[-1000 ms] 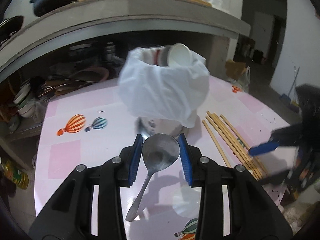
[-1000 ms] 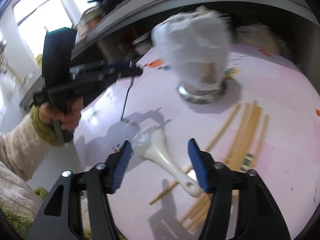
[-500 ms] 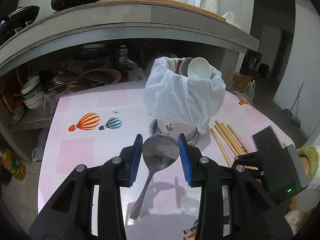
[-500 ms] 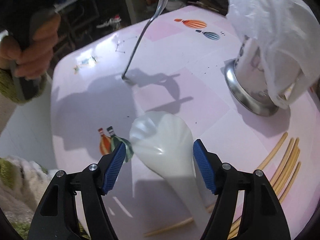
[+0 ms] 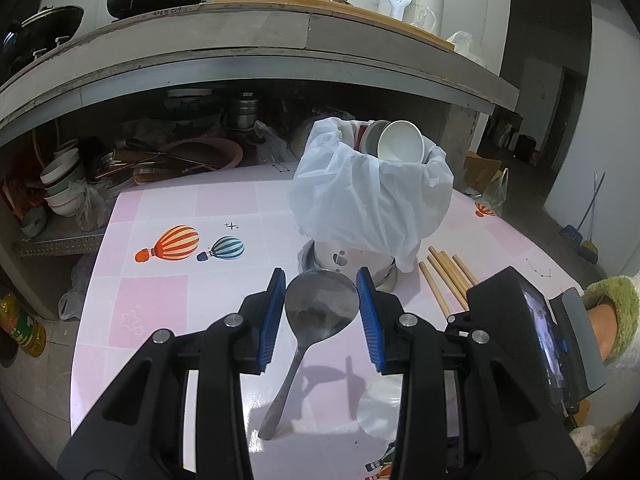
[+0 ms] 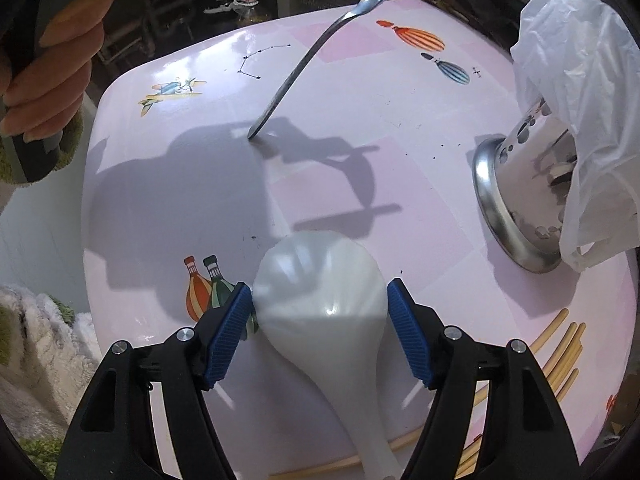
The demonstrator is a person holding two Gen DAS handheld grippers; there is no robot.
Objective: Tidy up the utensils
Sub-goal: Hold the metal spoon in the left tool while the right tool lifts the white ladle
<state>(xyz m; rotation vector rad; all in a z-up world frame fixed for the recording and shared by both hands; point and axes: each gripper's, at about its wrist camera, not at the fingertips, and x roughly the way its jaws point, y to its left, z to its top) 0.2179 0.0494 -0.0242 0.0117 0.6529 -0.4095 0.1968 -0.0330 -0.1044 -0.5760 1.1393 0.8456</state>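
My left gripper (image 5: 320, 280) is shut on the bowl of a metal spoon (image 5: 320, 308). Its handle slants down until the tip touches the pink table (image 5: 160, 304). In the right wrist view the same metal spoon (image 6: 304, 64) leans in from above. My right gripper (image 6: 319, 286) points steeply down over a white plastic spoon (image 6: 320, 328) lying on the table. Its blue pads flank the spoon's bowl with barely any gap, and no squeeze shows. A steel perforated holder (image 5: 348, 260) stands behind, draped with a white plastic bag (image 5: 372, 200).
Several wooden chopsticks (image 6: 560, 344) lie on the table to the right, and the white spoon's handle crosses some of them. White bowls (image 5: 400, 144) sit in the top of the bag. A green sleeve (image 5: 612, 300) is at the right. Shelves of pots and dishes stand behind the table.
My right gripper tipped downward and sank over the white spoon, whose bowl now fills the gap between the pads. The left gripper kept its hold on the metal spoon and drifted slightly.
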